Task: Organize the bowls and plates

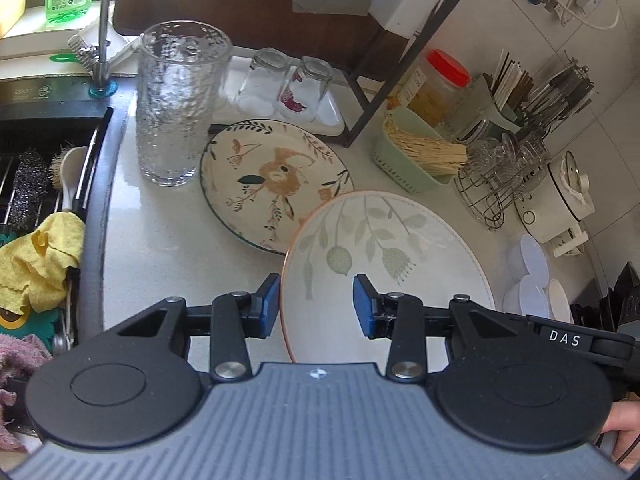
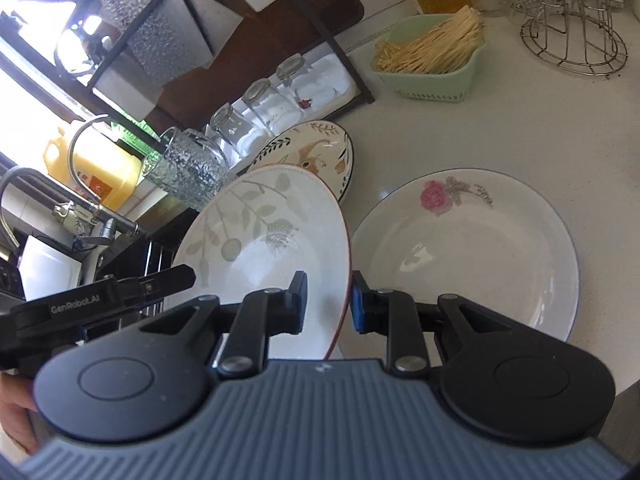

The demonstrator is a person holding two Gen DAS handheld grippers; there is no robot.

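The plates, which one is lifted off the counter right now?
The green-leaf plate, tilted, clamped by the left gripper and right gripper. The rose plate and fox plate lie flat.

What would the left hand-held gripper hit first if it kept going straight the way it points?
Probably nothing new: the left hand-held gripper already straddles the rim of the leaf-pattern plate. Straight ahead, beyond that rim, lies the fox-pattern plate, though depth is unclear.

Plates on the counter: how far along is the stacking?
Done: nothing looks stacked yet. In hand: the leaf plate is gripped at opposite rims by the left gripper and right gripper, tilted clear of the counter. Left: the rose plate and floral plate lie separately; no bowls visible.
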